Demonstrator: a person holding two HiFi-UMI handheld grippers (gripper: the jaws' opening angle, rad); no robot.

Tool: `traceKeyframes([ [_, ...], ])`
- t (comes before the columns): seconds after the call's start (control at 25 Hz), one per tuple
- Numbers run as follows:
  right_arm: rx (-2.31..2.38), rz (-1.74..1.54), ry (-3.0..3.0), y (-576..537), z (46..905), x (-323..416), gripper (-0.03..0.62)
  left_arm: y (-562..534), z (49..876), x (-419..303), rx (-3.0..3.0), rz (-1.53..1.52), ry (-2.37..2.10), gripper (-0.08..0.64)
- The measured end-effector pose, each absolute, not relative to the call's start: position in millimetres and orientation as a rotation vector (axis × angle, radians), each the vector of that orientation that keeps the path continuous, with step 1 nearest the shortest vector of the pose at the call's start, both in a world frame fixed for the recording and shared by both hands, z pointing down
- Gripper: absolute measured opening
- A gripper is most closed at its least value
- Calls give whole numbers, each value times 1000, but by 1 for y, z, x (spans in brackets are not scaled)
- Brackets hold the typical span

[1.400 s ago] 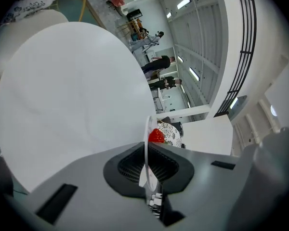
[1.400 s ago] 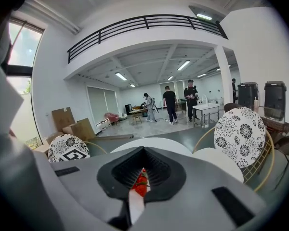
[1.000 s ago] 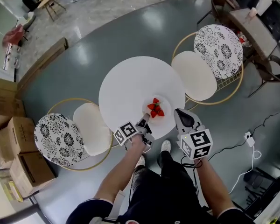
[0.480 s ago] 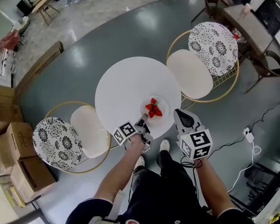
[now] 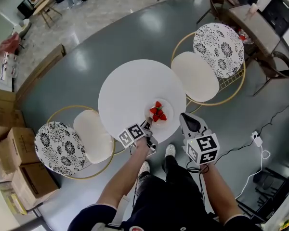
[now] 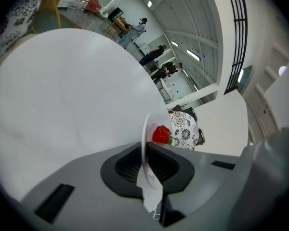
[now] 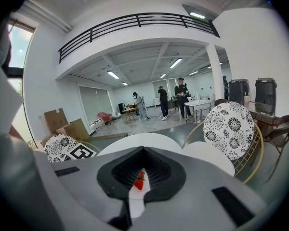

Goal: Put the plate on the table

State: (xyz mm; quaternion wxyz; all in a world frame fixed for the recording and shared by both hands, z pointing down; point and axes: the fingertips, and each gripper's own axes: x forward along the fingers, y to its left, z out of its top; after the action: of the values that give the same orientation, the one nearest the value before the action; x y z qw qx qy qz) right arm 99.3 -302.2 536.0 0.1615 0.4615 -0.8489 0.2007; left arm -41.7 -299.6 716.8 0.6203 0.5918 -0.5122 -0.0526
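Grips the near rim of the plate (image 5: 168,109) with the left gripper (image 5: 147,124), jaws pinched almost together on the thin white edge. Carries 1 small heap of strawberries (image 5: 157,112) on that plate, over the near right part of the round white table (image 5: 130,85), close to its edge. Cannot tell whether resting on the top or hanging just above it. Holds the right gripper (image 5: 189,120) just right of the plate, off the table's near edge, jaws closed together with nothing between them. Likely trouble from here: with only 1 pinch point on a smooth rim, could let the far side sag or the edge slip through the pads. Would then roll the strawberries off toward the far side. Could also land the plate with a knock if released before lying flat. Might drag it off the near edge if drawn back before the jaws open fully. Would nudge the plate too with any leftward swing of the right gripper.
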Motion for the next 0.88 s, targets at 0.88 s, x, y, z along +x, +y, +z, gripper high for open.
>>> traceKeyframes([
  [0.88,1324,583,-2429,-294,533,105,5,-292,728,-51,1525,418,-1388,89],
])
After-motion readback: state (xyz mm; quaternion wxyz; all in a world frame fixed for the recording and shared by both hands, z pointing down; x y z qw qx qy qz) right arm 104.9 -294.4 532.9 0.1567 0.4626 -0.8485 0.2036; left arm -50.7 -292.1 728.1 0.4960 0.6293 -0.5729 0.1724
